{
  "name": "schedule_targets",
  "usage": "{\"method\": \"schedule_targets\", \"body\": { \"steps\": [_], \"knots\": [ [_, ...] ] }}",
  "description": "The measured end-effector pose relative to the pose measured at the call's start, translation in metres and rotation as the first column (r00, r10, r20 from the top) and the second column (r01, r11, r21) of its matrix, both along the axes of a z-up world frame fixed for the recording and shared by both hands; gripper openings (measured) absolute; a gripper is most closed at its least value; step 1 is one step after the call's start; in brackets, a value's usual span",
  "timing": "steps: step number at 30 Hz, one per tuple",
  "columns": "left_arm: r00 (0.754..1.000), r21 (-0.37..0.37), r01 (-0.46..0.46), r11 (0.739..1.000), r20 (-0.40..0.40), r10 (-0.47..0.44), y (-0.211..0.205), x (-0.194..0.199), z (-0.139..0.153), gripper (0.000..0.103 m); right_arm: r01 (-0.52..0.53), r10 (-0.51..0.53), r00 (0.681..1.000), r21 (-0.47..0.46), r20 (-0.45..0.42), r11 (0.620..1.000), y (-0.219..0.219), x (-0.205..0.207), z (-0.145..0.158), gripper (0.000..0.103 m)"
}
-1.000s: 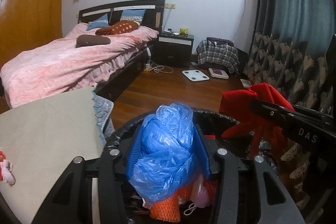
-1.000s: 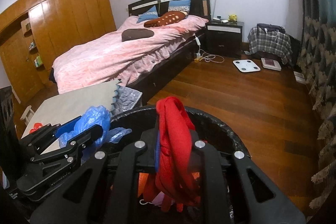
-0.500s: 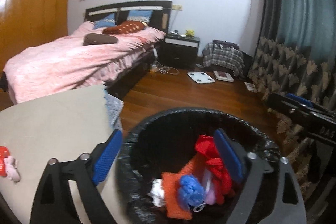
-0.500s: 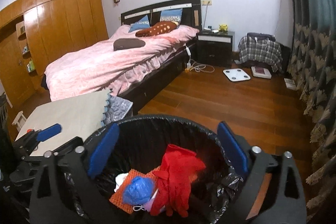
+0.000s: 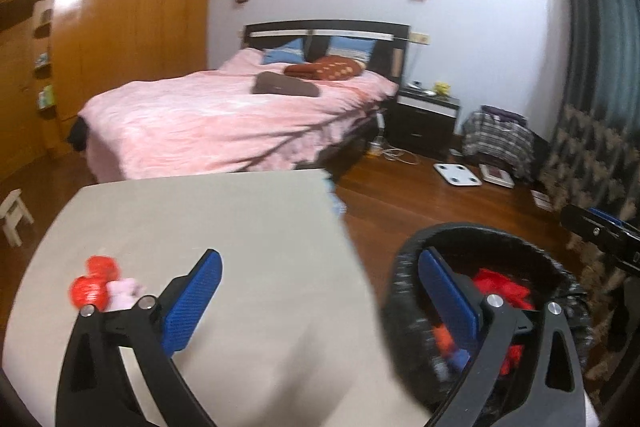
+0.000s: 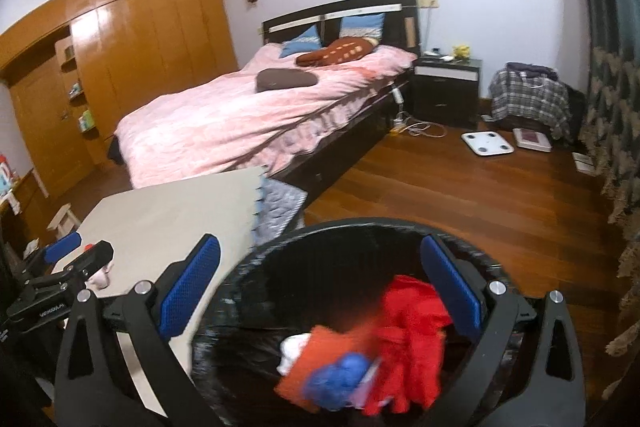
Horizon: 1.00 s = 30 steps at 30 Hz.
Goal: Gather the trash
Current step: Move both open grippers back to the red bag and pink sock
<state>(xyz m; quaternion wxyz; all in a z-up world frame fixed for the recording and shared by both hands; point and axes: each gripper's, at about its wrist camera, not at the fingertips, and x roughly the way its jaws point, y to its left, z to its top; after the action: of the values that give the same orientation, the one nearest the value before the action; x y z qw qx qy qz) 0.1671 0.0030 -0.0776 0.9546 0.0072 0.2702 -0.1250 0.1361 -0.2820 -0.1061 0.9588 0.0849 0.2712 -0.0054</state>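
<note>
Right wrist view — right gripper (image 6: pixel 320 283) gaping over bin (image 6: pixel 360 227), red glove (image 6: pixel 408 331) inside

Your worktop (image 5: pixel 208 227) stands left of the trash bin (image 6: pixel 280 247), with small scraps (image 5: pixel 100 285) on its left part. Cloth trash (image 6: pixel 404 323) lies in the bin. Behind both stands the bed (image 6: pixel 248 107), a nightstand (image 6: pixel 446 91) to its right.

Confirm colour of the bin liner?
Black plastic bin liner; shows best in the right wrist view.
</note>
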Motion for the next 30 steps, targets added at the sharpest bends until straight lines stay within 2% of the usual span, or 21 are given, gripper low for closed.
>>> {"method": "schedule_targets", "body": {
  "steps": [10, 24, 30],
  "knots": [
    [0.987, 0.02, -0.161, 0.987, -0.011, 0.161, 0.087, -0.001, -0.011, 0.097, -0.172, 0.172, 0.985, -0.018, -0.005, 0.985, 0.101, 0.041, -0.003, 0.097],
    [0.937, 0.053, -0.342, 0.938, -0.052, 0.345, 0.197, 0.02, -0.044, 0.096, -0.313, 0.31, 0.948, -0.039, -0.066, 0.949, 0.211, 0.091, -0.035, 0.097],
    [0.914, 0.076, -0.379, 0.922, -0.123, 0.386, 0.226, 0.041, -0.071, 0.086, -0.342, 0.337, 0.937, -0.046, -0.092, 0.939, 0.241, 0.109, -0.049, 0.098]
  ]
}}
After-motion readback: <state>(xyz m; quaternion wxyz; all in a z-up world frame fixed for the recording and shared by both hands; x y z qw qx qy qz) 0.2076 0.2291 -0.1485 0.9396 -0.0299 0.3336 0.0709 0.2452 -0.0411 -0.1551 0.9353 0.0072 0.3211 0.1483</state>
